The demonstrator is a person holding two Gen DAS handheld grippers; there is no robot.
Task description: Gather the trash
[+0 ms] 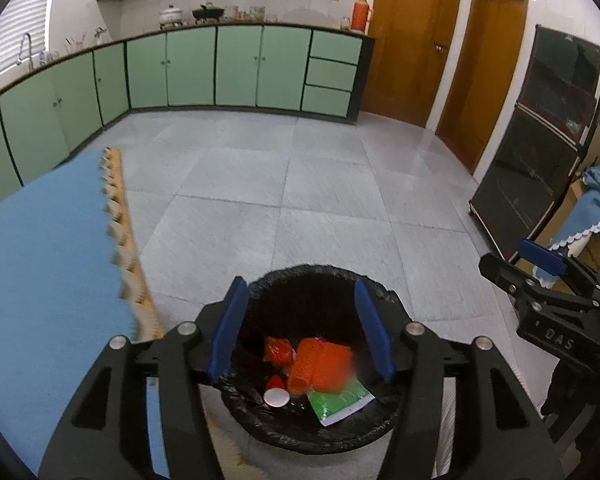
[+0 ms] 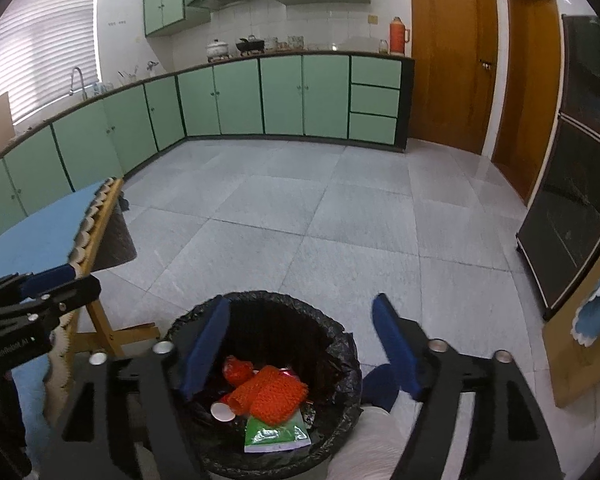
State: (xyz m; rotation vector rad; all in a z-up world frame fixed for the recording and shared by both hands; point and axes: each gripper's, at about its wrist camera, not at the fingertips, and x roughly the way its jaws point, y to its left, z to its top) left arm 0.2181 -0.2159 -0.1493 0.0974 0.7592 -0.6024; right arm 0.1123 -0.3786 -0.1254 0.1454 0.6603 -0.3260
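Observation:
A black-lined trash bin (image 1: 324, 432) (image 2: 340, 344) stands on the floor below both grippers. Inside lie an orange mesh net (image 1: 320, 368) (image 2: 274, 394), an orange wrapper (image 1: 278, 350) (image 2: 238, 370), a green packet (image 1: 340, 398) (image 2: 276, 434) and a white cup (image 1: 276, 397) (image 2: 222, 412). My left gripper (image 1: 300, 328) is open and empty above the bin; it also shows in the right wrist view (image 2: 60, 280). My right gripper (image 2: 300, 344) is open and empty above the bin; it also shows in the left wrist view (image 1: 532, 260).
A table with a blue cloth (image 1: 40, 260) (image 2: 40, 232) stands left of the bin. Green cabinets (image 1: 236, 64) line the far wall. Wooden doors (image 1: 412, 40) and a dark cabinet (image 1: 540, 140) are on the right. Grey tiled floor (image 1: 300, 192) lies ahead.

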